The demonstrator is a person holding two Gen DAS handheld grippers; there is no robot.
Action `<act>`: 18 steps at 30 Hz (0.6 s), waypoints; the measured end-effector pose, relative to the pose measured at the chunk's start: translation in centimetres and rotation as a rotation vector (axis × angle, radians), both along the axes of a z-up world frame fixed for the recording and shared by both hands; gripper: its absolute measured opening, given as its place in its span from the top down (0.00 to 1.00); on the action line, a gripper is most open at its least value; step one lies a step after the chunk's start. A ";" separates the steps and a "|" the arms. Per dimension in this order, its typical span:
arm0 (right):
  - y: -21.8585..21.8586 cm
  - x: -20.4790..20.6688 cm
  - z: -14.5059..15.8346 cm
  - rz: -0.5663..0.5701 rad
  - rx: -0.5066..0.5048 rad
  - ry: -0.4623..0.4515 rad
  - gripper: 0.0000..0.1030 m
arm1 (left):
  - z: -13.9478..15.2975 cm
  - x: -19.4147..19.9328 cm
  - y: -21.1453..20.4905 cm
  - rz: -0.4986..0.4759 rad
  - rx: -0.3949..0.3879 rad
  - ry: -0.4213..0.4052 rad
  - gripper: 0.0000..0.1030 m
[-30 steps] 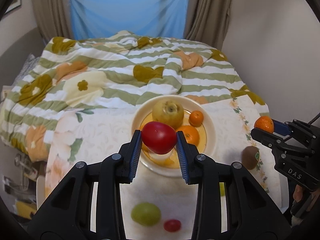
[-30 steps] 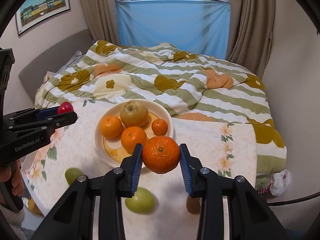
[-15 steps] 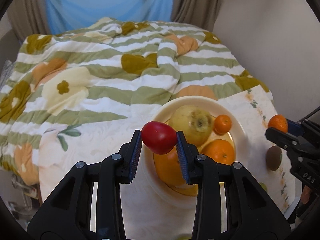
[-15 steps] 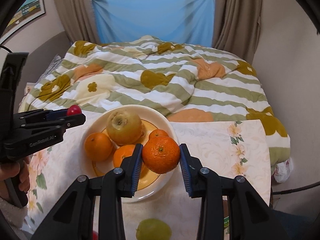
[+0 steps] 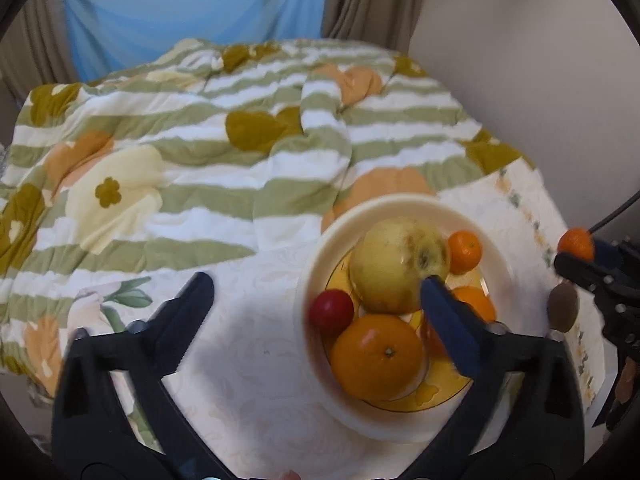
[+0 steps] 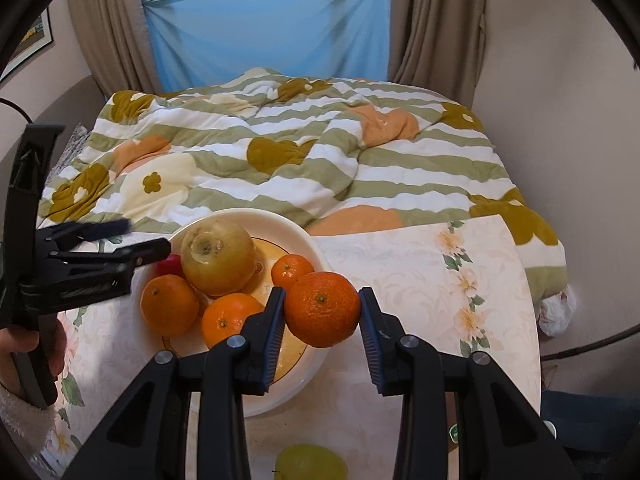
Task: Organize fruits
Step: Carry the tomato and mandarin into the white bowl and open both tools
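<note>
In the left wrist view, the left gripper (image 5: 316,300) fills the lower part of the frame with its jaws opening wide, one finger at lower left and the other at lower right. Nothing is pressed between them. A small red tomato (image 5: 331,311) lies inside the cream bowl (image 5: 404,204), right of centre, against its left wall. It touches a large orange (image 5: 378,356) below it and sits beside a big yellow apple (image 5: 396,264). A small mandarin (image 5: 464,246) rests at the bowl's upper right.

In the right wrist view, the right gripper (image 6: 322,316) at lower centre is clamped on a mandarin (image 6: 322,308), held over the right rim of the bowl. A green fruit (image 6: 310,464) lies on the flowered tablecloth (image 6: 420,272) at the bottom edge. A brown kiwi (image 5: 563,312) sits on the cloth at the right of the left view. A striped quilt (image 6: 304,160) covers the bed behind.
</note>
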State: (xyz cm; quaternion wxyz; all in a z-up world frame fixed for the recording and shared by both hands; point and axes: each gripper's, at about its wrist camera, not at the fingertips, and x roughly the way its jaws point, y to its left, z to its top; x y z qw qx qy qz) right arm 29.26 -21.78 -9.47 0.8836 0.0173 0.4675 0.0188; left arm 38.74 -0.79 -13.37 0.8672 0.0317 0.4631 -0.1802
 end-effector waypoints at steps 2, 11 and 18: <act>0.0 -0.2 0.2 -0.004 0.001 -0.001 0.67 | 0.3 -0.1 0.2 0.013 0.016 -0.001 0.00; 0.1 0.6 1.1 0.065 0.057 -0.013 0.67 | 3.0 -2.5 2.5 0.096 0.027 -0.026 0.00; 0.8 2.6 -0.5 0.152 0.116 0.020 0.67 | 4.2 -5.0 4.7 0.176 0.040 -0.028 0.00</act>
